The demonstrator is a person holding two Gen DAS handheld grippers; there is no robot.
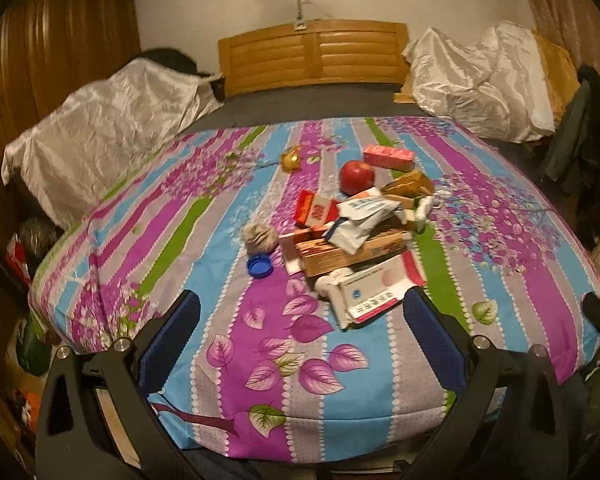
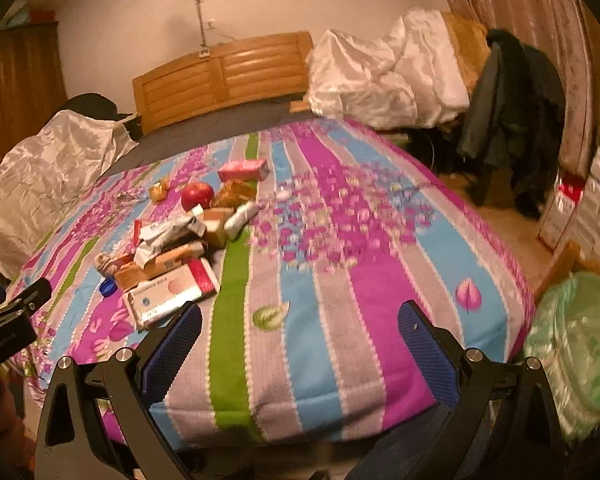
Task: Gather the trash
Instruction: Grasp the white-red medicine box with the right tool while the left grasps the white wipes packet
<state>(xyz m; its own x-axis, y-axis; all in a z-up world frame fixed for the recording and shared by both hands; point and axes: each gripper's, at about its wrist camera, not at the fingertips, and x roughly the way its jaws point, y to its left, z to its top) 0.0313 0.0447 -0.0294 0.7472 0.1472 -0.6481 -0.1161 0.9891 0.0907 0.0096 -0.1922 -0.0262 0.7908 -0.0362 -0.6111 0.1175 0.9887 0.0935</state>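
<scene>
we hold both grippers back at the near edge of the bed, above the striped cover, so each camera takes in the whole spread before we commit to anything. the left gripper has its fingers spread wide with nothing between them, and so does the right gripper; that looks like readiness for a first pick.

the trash sits in a loose pile mid-bed, slightly right of centre in the left view: flattened boxes, crumpled wrappers, a white carton nearest us. a blue cap and a fuzzy ball lie just beside the pile on its left. an apple rests at the far side, touching the heap; we doubt it counts as trash.

a green-lined bin stands off the bed's right corner, probably where everything goes, so the right gripper is well placed for drops.
</scene>
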